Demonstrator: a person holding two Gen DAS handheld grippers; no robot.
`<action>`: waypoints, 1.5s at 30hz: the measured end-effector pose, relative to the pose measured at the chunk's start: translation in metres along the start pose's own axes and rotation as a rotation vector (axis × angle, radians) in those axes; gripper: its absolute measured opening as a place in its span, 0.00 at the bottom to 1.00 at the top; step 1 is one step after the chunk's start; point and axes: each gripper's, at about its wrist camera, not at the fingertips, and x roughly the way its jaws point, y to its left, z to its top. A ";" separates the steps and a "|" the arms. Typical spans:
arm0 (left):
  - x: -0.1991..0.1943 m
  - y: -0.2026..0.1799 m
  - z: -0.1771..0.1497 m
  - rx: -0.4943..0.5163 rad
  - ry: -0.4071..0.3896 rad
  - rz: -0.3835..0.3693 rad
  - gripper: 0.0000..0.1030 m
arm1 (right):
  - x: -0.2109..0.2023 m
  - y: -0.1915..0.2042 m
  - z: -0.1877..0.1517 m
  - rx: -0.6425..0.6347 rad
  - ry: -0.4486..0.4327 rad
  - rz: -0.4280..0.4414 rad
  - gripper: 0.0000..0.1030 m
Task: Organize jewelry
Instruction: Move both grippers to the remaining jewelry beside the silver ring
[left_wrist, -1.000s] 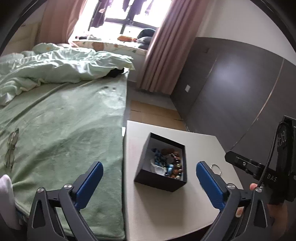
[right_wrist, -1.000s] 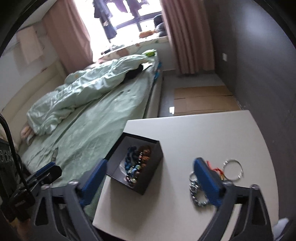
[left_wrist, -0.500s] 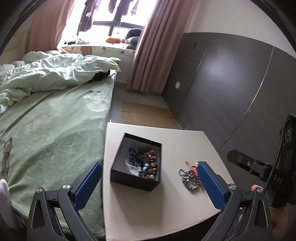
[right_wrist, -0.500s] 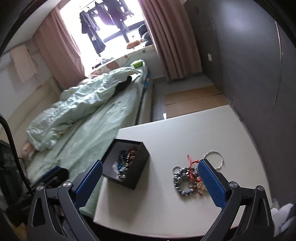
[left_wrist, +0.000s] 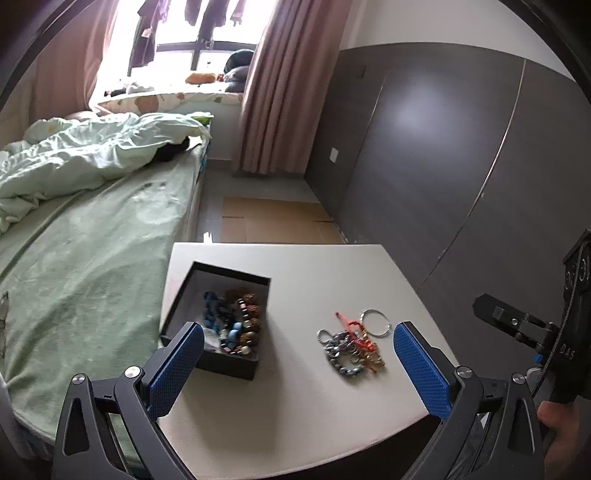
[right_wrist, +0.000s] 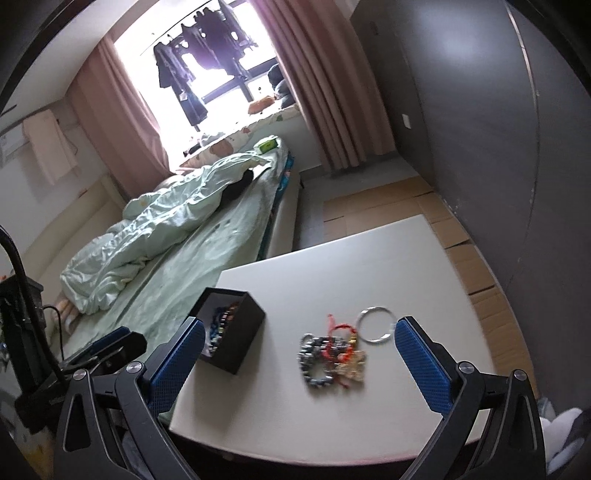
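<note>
White letters "DAS" show on the black body of my right device at the edge of the left view — the only writing I can read.

My left tongs (left_wrist: 298, 345) are spread wide and hold nothing. The black box (left_wrist: 216, 319) sits on the tabletop (left_wrist: 306, 402) just ahead of the left blue pad, which overlaps its near corner in the left view; whether they touch I cannot tell. Beads (left_wrist: 236, 321) in blue and brown fill the box. A loose pile of bracelets (left_wrist: 349, 349) lies between the pads, nearer the right one, with a red cord (left_wrist: 354, 328) across it and a thin silver ring (left_wrist: 376, 322) at its far edge.

My right tongs (right_wrist: 300, 345) are also spread and empty. From this side the bracelets (right_wrist: 328, 356) lie between the pads, the ring (right_wrist: 376, 325) just beside the right pad, and the box (right_wrist: 231, 332) by the left pad, well apart from the pile.

Pale and matte, the tabletop stands right against a bed (left_wrist: 81, 254) with a green sheet and a crumpled duvet (left_wrist: 85, 158). Pink curtains (left_wrist: 284, 85) frame a bright window with clothes hanging — dark wardrobe panels (left_wrist: 443, 155) run along the right, and cardboard (left_wrist: 273, 221) lies flat on the floor.
</note>
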 end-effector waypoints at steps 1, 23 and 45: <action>0.001 -0.004 0.000 0.005 -0.005 0.001 1.00 | -0.004 -0.008 0.000 0.006 -0.003 -0.005 1.00; 0.088 -0.054 -0.020 0.030 0.202 -0.135 0.63 | -0.001 -0.094 -0.028 0.078 0.056 -0.038 0.98; 0.180 -0.057 -0.044 -0.104 0.389 -0.161 0.34 | 0.038 -0.113 -0.046 0.088 0.169 -0.032 0.72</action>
